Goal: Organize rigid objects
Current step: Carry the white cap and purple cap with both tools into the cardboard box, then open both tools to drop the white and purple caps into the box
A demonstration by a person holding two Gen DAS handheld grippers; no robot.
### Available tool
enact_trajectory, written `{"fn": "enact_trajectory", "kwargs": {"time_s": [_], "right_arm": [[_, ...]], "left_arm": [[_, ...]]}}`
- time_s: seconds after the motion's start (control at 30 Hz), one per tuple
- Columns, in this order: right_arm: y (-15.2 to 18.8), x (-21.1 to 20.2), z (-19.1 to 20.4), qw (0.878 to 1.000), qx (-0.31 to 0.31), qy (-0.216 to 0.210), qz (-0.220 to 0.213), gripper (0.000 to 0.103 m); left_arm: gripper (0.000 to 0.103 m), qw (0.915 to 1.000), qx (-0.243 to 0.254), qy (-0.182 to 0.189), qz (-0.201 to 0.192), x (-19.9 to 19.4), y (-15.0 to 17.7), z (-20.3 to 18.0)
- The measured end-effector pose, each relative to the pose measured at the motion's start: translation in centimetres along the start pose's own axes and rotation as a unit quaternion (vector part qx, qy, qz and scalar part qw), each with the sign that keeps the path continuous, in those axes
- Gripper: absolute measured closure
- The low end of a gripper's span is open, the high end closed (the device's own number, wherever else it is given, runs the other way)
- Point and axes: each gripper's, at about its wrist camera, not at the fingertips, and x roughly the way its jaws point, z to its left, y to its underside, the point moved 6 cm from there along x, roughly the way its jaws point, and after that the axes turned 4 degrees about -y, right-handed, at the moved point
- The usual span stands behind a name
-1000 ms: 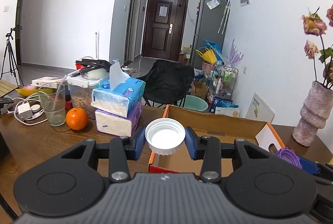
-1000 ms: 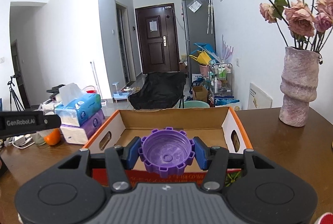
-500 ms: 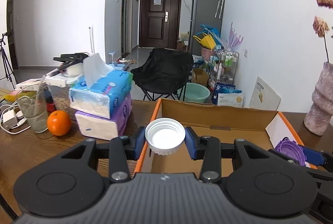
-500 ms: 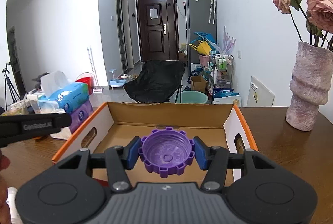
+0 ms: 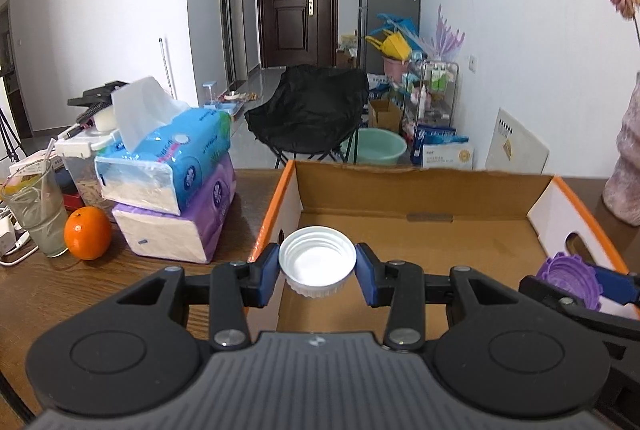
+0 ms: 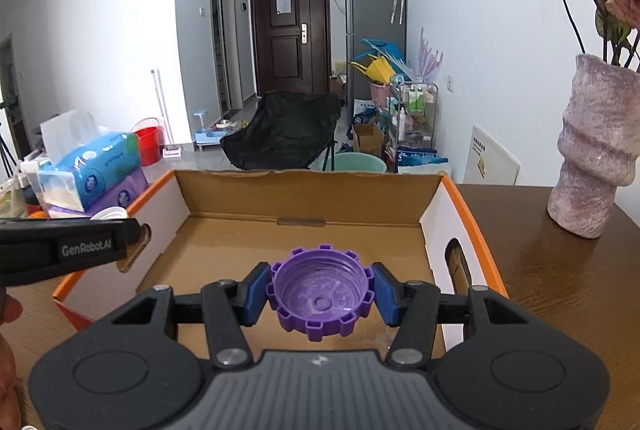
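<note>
The left hand-held gripper (image 5: 317, 272) is clamped on a white cap (image 5: 317, 260), its 2 blue pads pressing the cap's ribbed sides. The cap sits open side up, showing its threaded inner wall, and hangs over the left near corner of a cardboard box (image 5: 416, 196), just inside the orange-edged left wall.

The right hand-held gripper (image 6: 322, 296) is closed on a purple cap (image 6: 322, 297) with square teeth round its rim, also open side up, with a small raised ring at the centre of its floor. It is held above the brown box floor, toward the near side. In the left wrist view this purple cap (image 5: 568, 280) and its gripper show at the box's right wall, beside the oval handle cutout.

The box stands open-topped on the brown wooden worktop (image 6: 540, 262); as far as its floor shows, nothing lies on it. In the right wrist view the left tool's black body, lettered GenRobot.AI, crosses the left wall of the box (image 6: 304, 198), and part of a person's hand (image 6: 8, 350) shows at the left edge.

Left of the box are 2 stacked tissue packs (image 5: 176, 186), blue on purple, then an orange (image 5: 87, 232) and a glass (image 5: 37, 214) with a straw. A speckled pink vase (image 6: 596, 150) of dried roses stands on the worktop to the box's right. Beyond the worktop is a black folding chair (image 5: 316, 110).
</note>
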Motion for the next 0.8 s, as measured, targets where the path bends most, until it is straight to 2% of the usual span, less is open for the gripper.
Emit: {"fn": "enact_trajectory", "kwargs": {"time_s": [0.23, 0.57, 0.6, 0.63, 0.67, 0.7, 0.73, 0.77, 0.8], "right_arm": [[0.4, 0.8, -0.7, 1.000, 0.006, 0.009, 0.010, 0.050], [0.9, 1.6, -1.4, 0.999, 0.019, 0.021, 0.022, 0.050], [0.9, 1.5, -1.5, 0.999, 0.024, 0.021, 0.021, 0.050], [0.7, 1.4, -1.6, 0.999, 0.026, 0.021, 0.020, 0.045], [0.6, 1.3, -1.8, 0.999, 0.029, 0.022, 0.019, 0.030], [0.6, 1.1, -1.9, 0.999, 0.031, 0.025, 0.015, 0.021], [0.5, 0.9, -2.0, 0.999, 0.035, 0.029, 0.009, 0.006], [0.3, 0.7, -2.2, 0.999, 0.041, 0.032, 0.002, 0.000], [0.2, 0.6, -2.4, 0.998, 0.048, 0.031, 0.000, 0.000]], "left_arm": [[0.062, 0.9998, 0.009, 0.009, 0.017, 1.4, 1.0, -0.6], [0.060, 0.9995, 0.014, 0.019, 0.019, 1.7, 1.2, -0.7], [0.045, 0.9996, 0.011, 0.022, 0.017, 1.5, 1.1, -0.6], [0.034, 0.9996, 0.009, 0.021, 0.016, 1.4, 1.0, -0.5], [0.016, 0.9998, 0.007, 0.016, 0.010, 1.2, 0.9, -0.4], [0.003, 0.9999, 0.006, 0.010, 0.006, 1.0, 0.9, -0.4], [0.000, 1.0000, 0.004, 0.000, 0.001, 0.8, 0.8, -0.3], [0.000, 1.0000, 0.002, -0.004, -0.005, 0.7, 0.7, -0.1], [0.000, 1.0000, 0.000, -0.004, -0.006, 0.6, 0.6, 0.0]]}}
